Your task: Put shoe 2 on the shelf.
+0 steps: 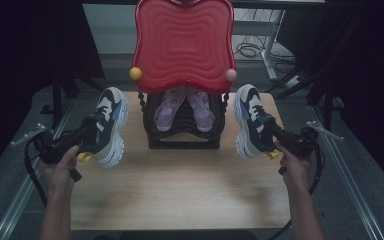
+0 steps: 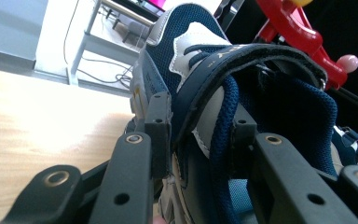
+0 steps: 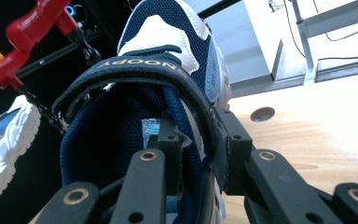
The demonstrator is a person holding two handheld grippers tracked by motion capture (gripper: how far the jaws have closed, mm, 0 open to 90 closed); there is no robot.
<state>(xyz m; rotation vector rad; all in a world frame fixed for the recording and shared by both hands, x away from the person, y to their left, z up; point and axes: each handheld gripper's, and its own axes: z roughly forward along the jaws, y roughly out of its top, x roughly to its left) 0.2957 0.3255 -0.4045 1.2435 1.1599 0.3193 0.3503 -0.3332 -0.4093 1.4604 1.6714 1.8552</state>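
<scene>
Gripping 2 sneakers, left gripper holds left sneaker, right gripper right sneaker; thin collar holds risk slippage near rack.

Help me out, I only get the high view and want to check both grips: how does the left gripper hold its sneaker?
Observer: The left gripper clamps the left sneaker by its side wall, one jaw outside, one inside the opening.
Operator: And the right one?
Observer: Same: the right gripper pinches the right sneaker at the collar by the strap.
Operator: Any marking there?
Observer: The strap reads SNOOPY in gold letters.
</scene>
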